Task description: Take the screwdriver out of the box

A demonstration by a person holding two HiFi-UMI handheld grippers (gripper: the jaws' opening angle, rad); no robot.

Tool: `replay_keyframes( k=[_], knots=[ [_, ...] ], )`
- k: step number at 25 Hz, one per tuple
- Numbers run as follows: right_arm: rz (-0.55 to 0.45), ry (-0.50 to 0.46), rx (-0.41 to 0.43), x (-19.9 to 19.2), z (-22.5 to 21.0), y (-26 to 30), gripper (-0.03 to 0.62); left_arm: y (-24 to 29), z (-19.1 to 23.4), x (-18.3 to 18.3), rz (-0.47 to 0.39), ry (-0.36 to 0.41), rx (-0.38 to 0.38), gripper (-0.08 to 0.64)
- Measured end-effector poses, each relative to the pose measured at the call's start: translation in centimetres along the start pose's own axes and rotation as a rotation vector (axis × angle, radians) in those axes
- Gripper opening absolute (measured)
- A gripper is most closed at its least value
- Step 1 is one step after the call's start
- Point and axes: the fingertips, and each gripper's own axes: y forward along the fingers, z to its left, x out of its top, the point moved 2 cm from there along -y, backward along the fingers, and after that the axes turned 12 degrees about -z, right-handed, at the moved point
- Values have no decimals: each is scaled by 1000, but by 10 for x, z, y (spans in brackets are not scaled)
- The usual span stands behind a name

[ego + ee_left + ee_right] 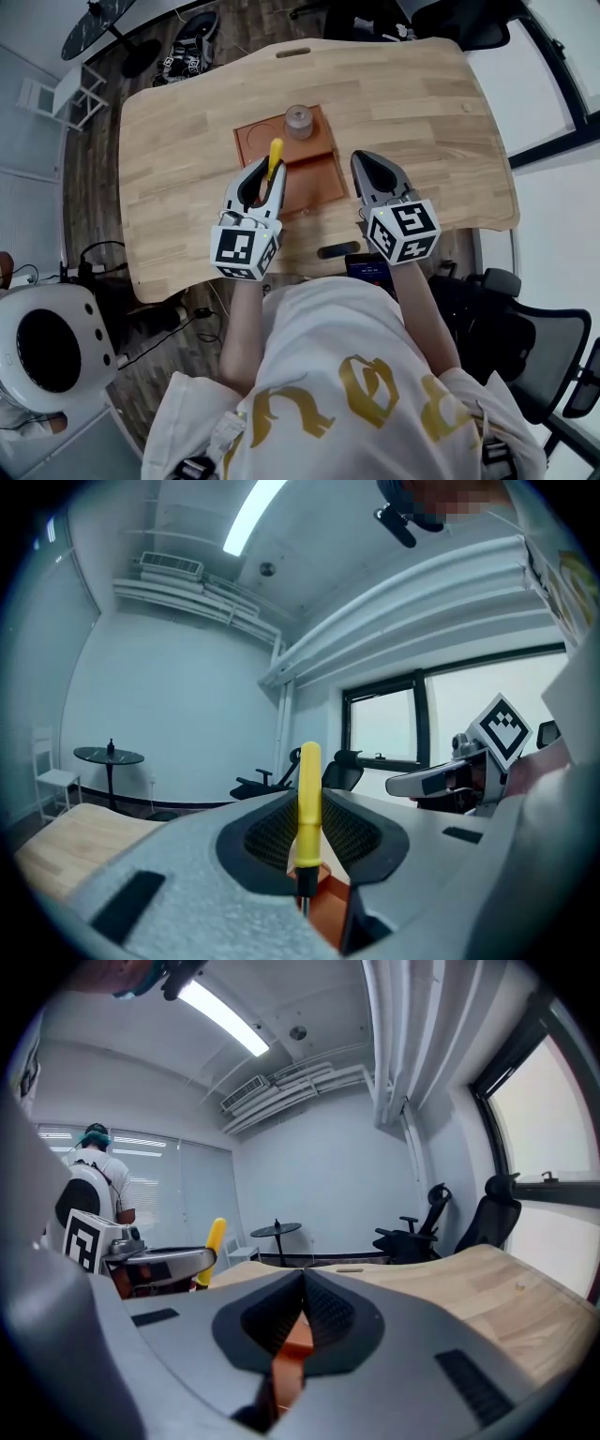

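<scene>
Left tongs (263,178) round screwdriver (275,154); cylinder (299,122) in box (254,142)

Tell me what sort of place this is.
Most likely an office or a lab workroom. A wooden desk stands in the middle, swivel office chairs sit around it, and the room has big windows and a ceiling strip light.

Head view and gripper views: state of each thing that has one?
left gripper: shut on the screwdriver.
screwdriver: upright, handle up, clamped between the left gripper's pads, over the box.
right gripper: shut, nothing between its jaws.
box: open, on the table.
round container: upright inside the box.
</scene>
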Motion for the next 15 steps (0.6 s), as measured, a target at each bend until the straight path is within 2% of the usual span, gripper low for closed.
replay_keyframes(
  k=[5, 10, 12, 15],
  knots=[
    [3, -14, 0, -1, -1, -2, 11, -2, 2, -13, 41, -105, 8, 78],
    [17, -18, 8, -8, 0, -1, 11, -4, 6, -24, 55, -123, 16, 78],
    [28, -26, 13, -10, 1, 0, 11, -3, 6, -24, 53, -109, 11, 78],
    [38, -26, 14, -11, 1, 4, 11, -4, 11, -23, 54, -47, 9, 78]
  ],
)
